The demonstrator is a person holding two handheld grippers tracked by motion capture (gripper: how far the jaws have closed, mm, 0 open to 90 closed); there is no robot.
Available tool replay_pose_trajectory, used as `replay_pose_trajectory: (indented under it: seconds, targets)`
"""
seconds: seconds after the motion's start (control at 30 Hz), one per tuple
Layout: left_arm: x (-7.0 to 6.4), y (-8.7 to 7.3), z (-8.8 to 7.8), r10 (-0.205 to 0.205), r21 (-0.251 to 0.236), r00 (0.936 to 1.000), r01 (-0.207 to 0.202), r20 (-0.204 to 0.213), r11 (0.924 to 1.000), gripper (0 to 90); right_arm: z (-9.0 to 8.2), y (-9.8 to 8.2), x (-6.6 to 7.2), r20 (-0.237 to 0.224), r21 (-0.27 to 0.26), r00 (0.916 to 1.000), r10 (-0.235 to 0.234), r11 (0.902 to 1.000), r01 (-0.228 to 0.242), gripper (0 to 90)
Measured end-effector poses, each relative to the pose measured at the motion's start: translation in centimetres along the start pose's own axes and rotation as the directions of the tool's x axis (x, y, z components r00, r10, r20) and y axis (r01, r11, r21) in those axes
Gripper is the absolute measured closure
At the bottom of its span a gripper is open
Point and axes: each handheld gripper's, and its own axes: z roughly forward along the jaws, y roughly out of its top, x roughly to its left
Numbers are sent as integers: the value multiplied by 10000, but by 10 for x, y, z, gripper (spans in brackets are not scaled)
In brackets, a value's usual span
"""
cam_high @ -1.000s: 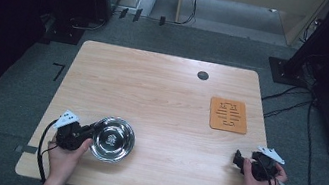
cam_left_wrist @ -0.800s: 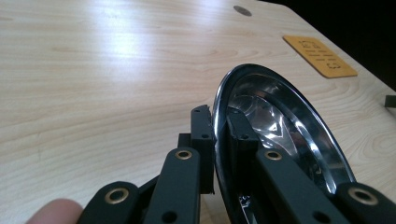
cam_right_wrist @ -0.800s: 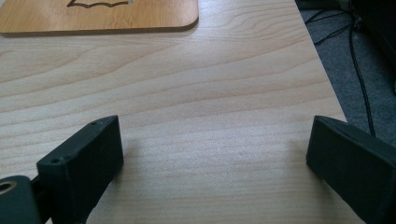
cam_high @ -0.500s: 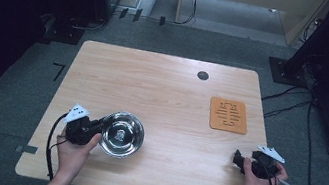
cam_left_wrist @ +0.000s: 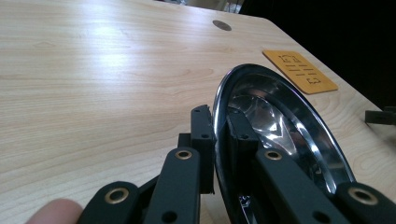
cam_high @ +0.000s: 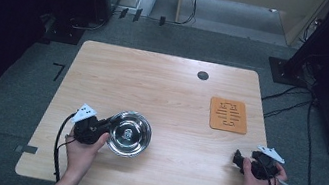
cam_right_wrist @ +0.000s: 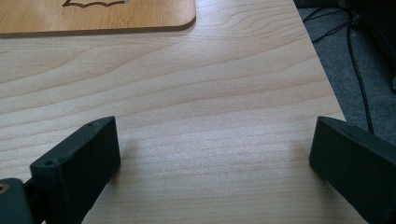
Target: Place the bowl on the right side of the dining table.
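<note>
At the lower left of the high view my left gripper (cam_high: 105, 125) is clamped on the near rim of the steel bowl (cam_high: 129, 134), one jaw inside and one outside. The bowl sits on the table (cam_high: 163, 87), left of centre. An orange mat (cam_high: 228, 115) lies at the right. At the lower right my right gripper (cam_high: 237, 159) rests with jaws wide apart, holding nothing.
</note>
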Motion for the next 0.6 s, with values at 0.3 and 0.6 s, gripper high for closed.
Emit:
replay_pose_trajectory:
  seconds: [0.3, 0.6]
  targets:
    - [0, -8, -2, -151, -42, 9998, 152, 127, 9999, 844, -10, 2, 7, -181, -590, 9970, 749, 9954, -759, 77]
    - [-9, -5, -6, 40, -327, 9996, -31, 278, 9995, 844, -39, 17, 47, -890, -1540, 9960, -80, 9881, -59, 77]
